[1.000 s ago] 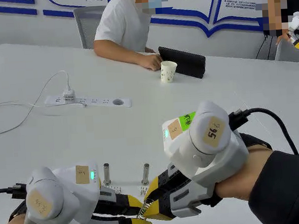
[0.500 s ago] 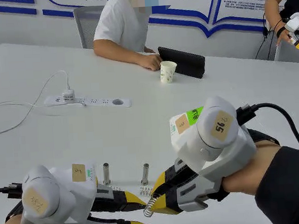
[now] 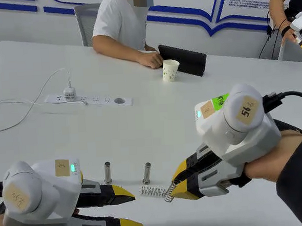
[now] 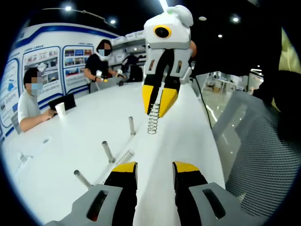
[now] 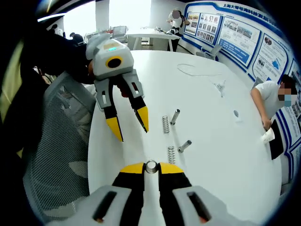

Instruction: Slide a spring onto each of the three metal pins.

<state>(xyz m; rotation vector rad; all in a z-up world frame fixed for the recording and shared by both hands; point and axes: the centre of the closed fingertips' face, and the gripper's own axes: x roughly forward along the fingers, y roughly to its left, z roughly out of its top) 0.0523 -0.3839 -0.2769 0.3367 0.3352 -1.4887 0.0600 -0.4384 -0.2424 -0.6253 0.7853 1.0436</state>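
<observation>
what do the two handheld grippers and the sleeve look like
The left gripper and right gripper have rounded white housings, black jaws with yellow tips, tan labels with handwritten numbers. The right one also carries a green sticker and a black cable at its rear. The sleeve is dark.

White right gripper (image 3: 173, 189) (yellow-tipped jaws)

The right gripper (image 3: 172, 189) pinched a spring (image 3: 169, 195) just beside an upright metal pin (image 3: 147, 172), while the left gripper (image 3: 130, 210) hovered nearby, jaws apart.
</observation>
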